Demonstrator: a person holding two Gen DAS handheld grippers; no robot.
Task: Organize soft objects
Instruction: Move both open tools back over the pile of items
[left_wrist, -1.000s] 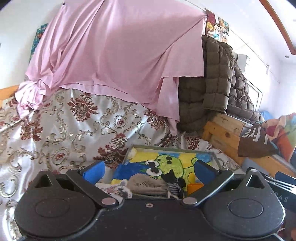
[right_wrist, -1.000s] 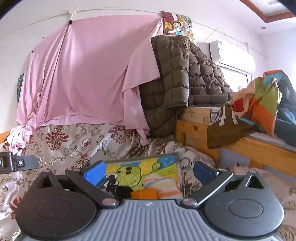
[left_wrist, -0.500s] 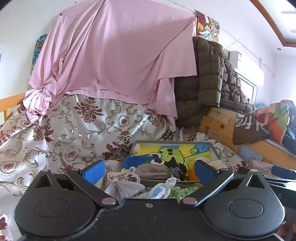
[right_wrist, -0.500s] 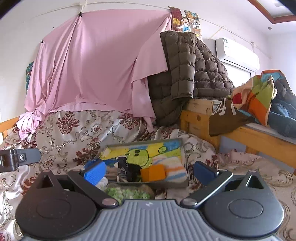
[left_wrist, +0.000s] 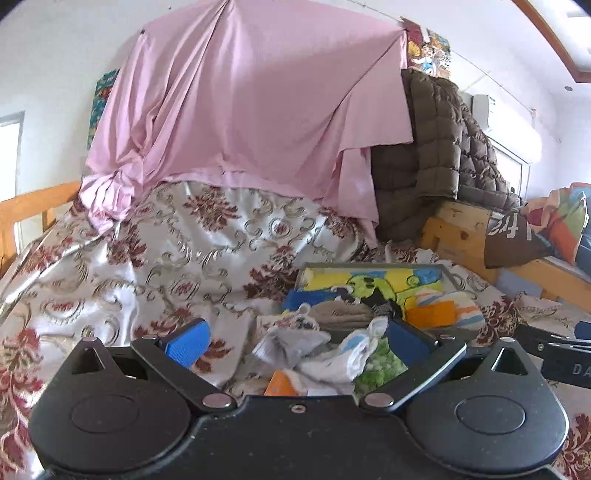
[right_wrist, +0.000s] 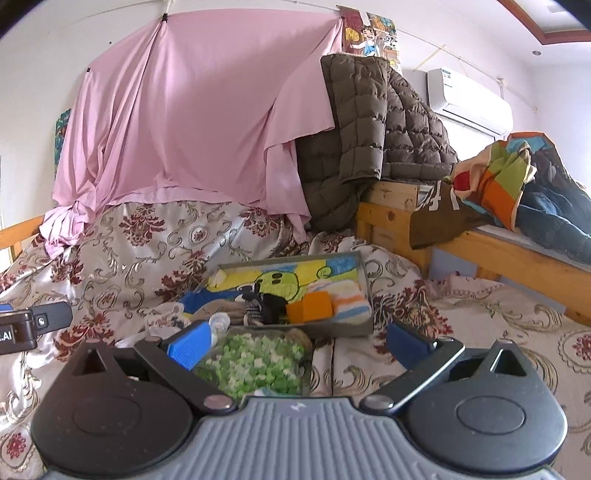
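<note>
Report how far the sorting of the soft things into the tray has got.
Done: the cartoon-lined tray already holds an orange folded piece, a striped cloth and dark socks. In hand: nothing; the left gripper and right gripper are both open and empty. Left: a white sock, a grey sock and a green-speckled cloth lie loose on the bedspread before the tray.

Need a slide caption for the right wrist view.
Open right gripper over a green-speckled cloth, before a tray of soft items.
</note>
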